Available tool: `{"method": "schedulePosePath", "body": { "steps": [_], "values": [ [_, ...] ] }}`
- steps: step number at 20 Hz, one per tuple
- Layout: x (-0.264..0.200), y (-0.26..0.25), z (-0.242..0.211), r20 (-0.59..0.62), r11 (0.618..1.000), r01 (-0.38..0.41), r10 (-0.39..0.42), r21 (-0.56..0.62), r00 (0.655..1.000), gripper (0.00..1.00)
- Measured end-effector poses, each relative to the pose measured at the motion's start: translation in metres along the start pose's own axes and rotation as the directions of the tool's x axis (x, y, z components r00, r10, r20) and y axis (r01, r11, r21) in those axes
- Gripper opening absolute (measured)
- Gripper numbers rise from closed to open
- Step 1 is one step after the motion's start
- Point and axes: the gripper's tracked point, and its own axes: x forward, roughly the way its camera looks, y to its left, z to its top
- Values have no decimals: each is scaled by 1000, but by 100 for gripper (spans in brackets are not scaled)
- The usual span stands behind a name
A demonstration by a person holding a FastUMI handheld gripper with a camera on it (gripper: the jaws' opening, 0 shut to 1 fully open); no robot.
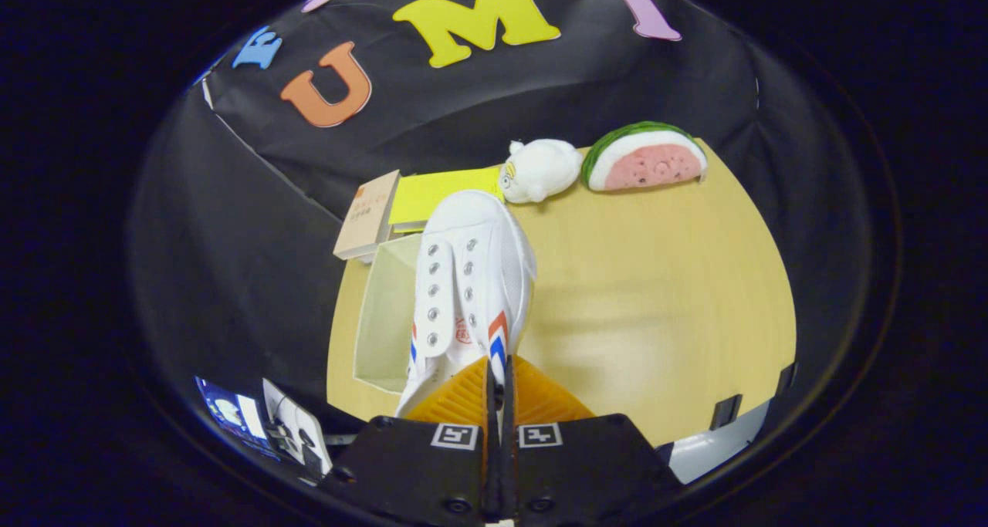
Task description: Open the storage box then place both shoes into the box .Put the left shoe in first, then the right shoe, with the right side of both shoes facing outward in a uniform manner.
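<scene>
The storage box (384, 319) stands open on the table (656, 295), nothing visible inside. The tool (498, 384) is clenched on the white shoe (471, 280), held toe-forward just right of the box. At 12 o'clock beyond: books (417, 203), plush toy (540, 170), watermelon toy (647, 157).

The scene is viewed from a fisheye camera carried on the gripper (498, 384), aimed forward and downward along its closed fingers. A white sneaker (467, 280) is seen very near; the wooden table (656, 280) and booth wall are seen beyond.
</scene>
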Motion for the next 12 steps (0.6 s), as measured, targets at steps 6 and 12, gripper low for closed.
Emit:
{"method": "schedulePosePath", "body": {
  "steps": [6,12],
  "values": [
    [58,53,8,27,1000,-1,1,20,1000,5],
    [98,64,-6,-3,999,37,-37,12,999,5]
  ]
}}
